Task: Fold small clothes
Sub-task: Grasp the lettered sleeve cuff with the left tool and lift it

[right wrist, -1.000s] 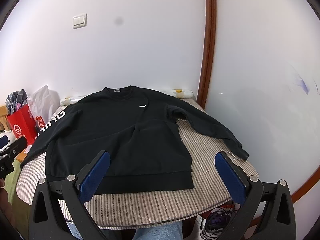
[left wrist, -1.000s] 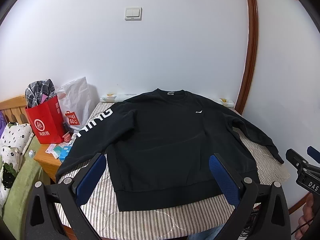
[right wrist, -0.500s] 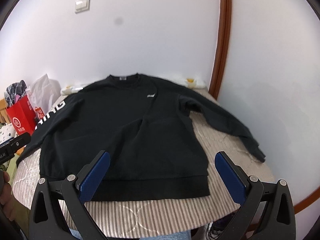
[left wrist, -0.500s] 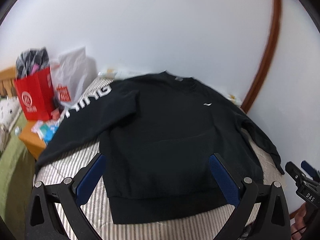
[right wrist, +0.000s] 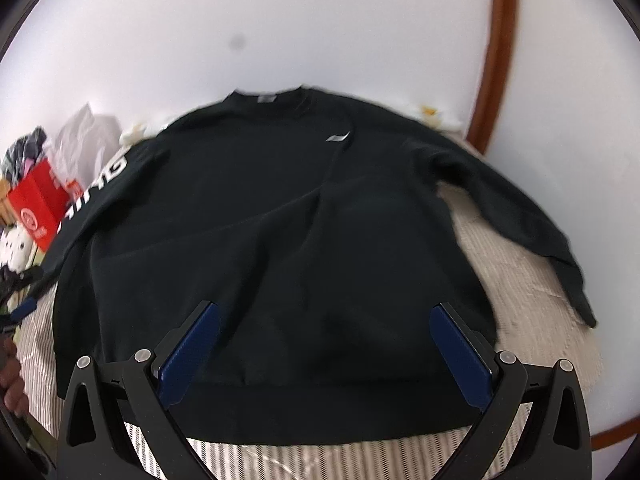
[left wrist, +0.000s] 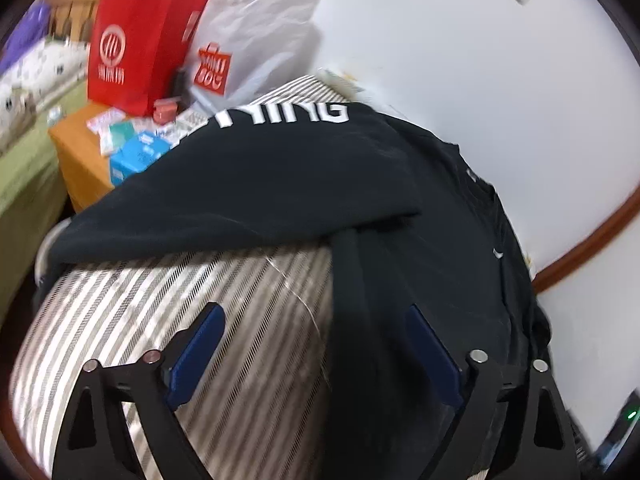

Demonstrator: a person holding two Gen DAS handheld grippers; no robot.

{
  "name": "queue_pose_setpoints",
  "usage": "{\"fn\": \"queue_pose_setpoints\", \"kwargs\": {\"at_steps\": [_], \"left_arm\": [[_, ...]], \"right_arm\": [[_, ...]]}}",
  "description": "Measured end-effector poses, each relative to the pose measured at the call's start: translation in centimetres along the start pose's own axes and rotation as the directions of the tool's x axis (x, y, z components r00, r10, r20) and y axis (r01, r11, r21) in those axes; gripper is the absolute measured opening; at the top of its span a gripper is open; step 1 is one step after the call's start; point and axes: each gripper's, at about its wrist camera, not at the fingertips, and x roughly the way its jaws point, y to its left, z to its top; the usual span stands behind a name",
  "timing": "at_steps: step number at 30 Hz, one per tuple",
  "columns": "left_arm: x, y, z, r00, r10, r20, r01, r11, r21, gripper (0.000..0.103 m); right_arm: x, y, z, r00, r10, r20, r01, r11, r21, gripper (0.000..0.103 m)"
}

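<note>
**newbie_folds:** So where's the sweatshirt sitting, and what are your tongs doing?

**me:** Okay, the black sweatshirt (right wrist: pixel 280 240) is spread flat, front up, on my striped table cover (right wrist: pixel 520 320). Collar points at the white wall, hem is nearest me. Everything else I'll place off the sweatshirt.

**newbie_folds:** Sleeves?

**me:** One sleeve (right wrist: pixel 520 208) runs out to the right of the body and ends near the table edge. The other, the one with white lettering (left wrist: pixel 296 114), runs off the other side toward the clutter. Past that lettered sleeve there's a red paper bag (left wrist: pixel 136 48), a white plastic bag (left wrist: pixel 256 40) just beside it, and some small packets on an orange side table (left wrist: pixel 76 148).

**newbie_folds:** And the grippers?

**me:** My right gripper (right wrist: pixel 324 354) hangs over the hem, jaws wide apart, nothing pinched, pads clear of the fabric as far as I can see. My left gripper (left wrist: pixel 316 360) is at the side seam under the lettered sleeve, rolled over a fair bit. Its jaws have just been closing a little but are released, not clenched. The body's edge lies in the gap between them; one pad is over bare stripes, the other over black cloth. The picture's blurry, so I can't tell if a pad brushes it.

**newbie_folds:** See your hands?

**me:** Only a bit of my left hand (right wrist: pixel 12 384), at the edge beyond the lettered sleeve.
</note>
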Motion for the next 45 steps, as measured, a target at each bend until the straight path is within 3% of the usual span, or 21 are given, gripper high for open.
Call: {"fn": "queue_pose_setpoints", "kwargs": {"at_steps": [3, 8, 11, 13, 15, 20, 27, 30, 35, 37, 41, 44, 45], "left_arm": [[1.0, 1.7, 0.6, 0.998, -0.055, 0.013, 0.056, 0.995, -0.088, 0.084], [3.2, 2.8, 2.3, 0.999, -0.037, 0.027, 0.040, 0.990, -0.134, 0.071], [3.7, 3.1, 3.4, 0.999, 0.025, 0.036, -0.019, 0.988, -0.156, 0.052], [4.0, 3.1, 3.9, 0.997, 0.073, 0.032, -0.067, 0.986, -0.152, 0.026], [4.3, 3.0, 4.5, 0.993, 0.114, 0.032, -0.109, 0.987, -0.116, 0.008], [1.7, -1.5, 6.2, 0.962, 0.218, 0.163, -0.228, 0.972, 0.048, 0.008], [-0.1, -11.5, 9.7, 0.957, 0.099, 0.274, -0.176, 0.946, 0.272, 0.006], [1.0, -17.1, 10.2, 0.959, 0.047, 0.278, -0.155, 0.912, 0.380, 0.006], [6.7, -26.3, 7.6, 0.982, 0.004, 0.189, -0.110, 0.824, 0.555, 0.006], [9.0, -28.6, 6.1, 0.989, 0.003, 0.145, -0.090, 0.794, 0.601, 0.006], [13.7, -32.5, 1.3, 0.998, 0.022, 0.055, -0.055, 0.704, 0.708, 0.008], [15.7, -33.2, -1.3, 0.999, 0.032, -0.037, 0.005, 0.693, 0.721, 0.009], [15.9, -33.2, -1.9, 0.997, 0.031, -0.065, 0.026, 0.690, 0.723, 0.019]], "right_arm": [[1.2, 0.9, 0.1, 0.999, 0.002, -0.032, -0.002, 1.000, -0.021, 0.103], [2.3, 1.5, 0.2, 0.999, -0.007, -0.045, 0.005, 0.999, -0.048, 0.103], [3.2, 1.4, 0.3, 0.998, -0.008, -0.056, 0.005, 0.999, -0.047, 0.103], [3.7, 1.2, 0.4, 0.998, -0.003, -0.060, 0.000, 0.999, -0.050, 0.103], [4.1, 0.8, 0.4, 0.998, -0.003, -0.066, 0.000, 0.999, -0.045, 0.103], [4.5, -1.1, 0.7, 0.999, -0.005, -0.051, 0.003, 1.000, -0.026, 0.103], [4.1, -4.2, 1.0, 0.999, -0.048, -0.013, 0.048, 0.999, 0.026, 0.103], [3.8, -6.0, 1.0, 0.998, -0.058, 0.003, 0.058, 0.996, 0.062, 0.103], [4.3, -8.2, 0.3, 0.997, -0.079, -0.003, 0.079, 0.991, 0.104, 0.103], [4.8, -8.7, -0.1, 0.996, -0.092, -0.019, 0.093, 0.990, 0.105, 0.103], [5.5, -9.0, -1.5, 0.993, -0.104, -0.051, 0.108, 0.989, 0.096, 0.103], [6.1, -9.0, -2.1, 0.992, -0.106, -0.073, 0.111, 0.991, 0.079, 0.103], [6.2, -8.9, -2.2, 0.991, -0.109, -0.077, 0.115, 0.991, 0.075, 0.103]]}}
